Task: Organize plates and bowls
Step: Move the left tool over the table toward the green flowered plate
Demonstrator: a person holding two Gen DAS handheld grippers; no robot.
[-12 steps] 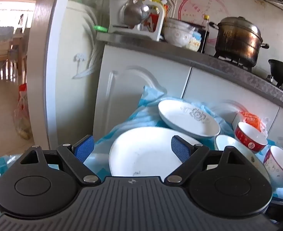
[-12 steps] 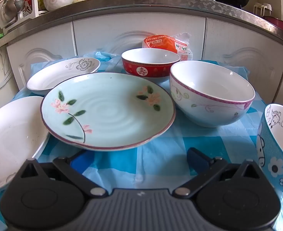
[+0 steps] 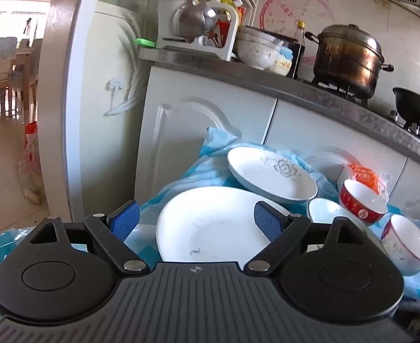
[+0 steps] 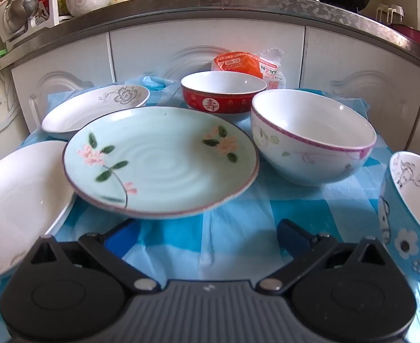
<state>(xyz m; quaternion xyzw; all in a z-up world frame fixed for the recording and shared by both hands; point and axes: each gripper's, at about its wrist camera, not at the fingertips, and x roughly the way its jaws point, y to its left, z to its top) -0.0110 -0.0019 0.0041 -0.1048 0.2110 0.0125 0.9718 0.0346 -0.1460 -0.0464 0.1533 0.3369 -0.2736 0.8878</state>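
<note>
A pale green plate with pink flowers [image 4: 158, 163] sits mid-table on a blue checked cloth [image 4: 238, 228]. A plain white plate [image 4: 18, 200] lies to its left and shows in the left wrist view [image 3: 213, 225]. A white dish with a grey flower [image 4: 95, 108] [image 3: 270, 174] lies behind. A red bowl [image 4: 224, 97] [image 3: 361, 200] and a white bowl with a pink rim [image 4: 310, 134] [image 3: 407, 243] stand right. A blue cartoon bowl [image 4: 410, 214] is at the far right. My left gripper [image 3: 195, 220] is open over the white plate. My right gripper [image 4: 207, 237] is open, just before the green plate.
White cabinet doors [image 4: 204, 45] rise right behind the table, under a steel counter [image 4: 210, 3] with a pot [image 3: 350, 57], a wok [image 3: 415, 108], stacked bowls and a utensil rack [image 3: 193, 23]. An orange packet [image 4: 238, 63] lies behind the red bowl. A doorway opens at the left.
Both grippers have shifted only slightly. No dish has moved.
</note>
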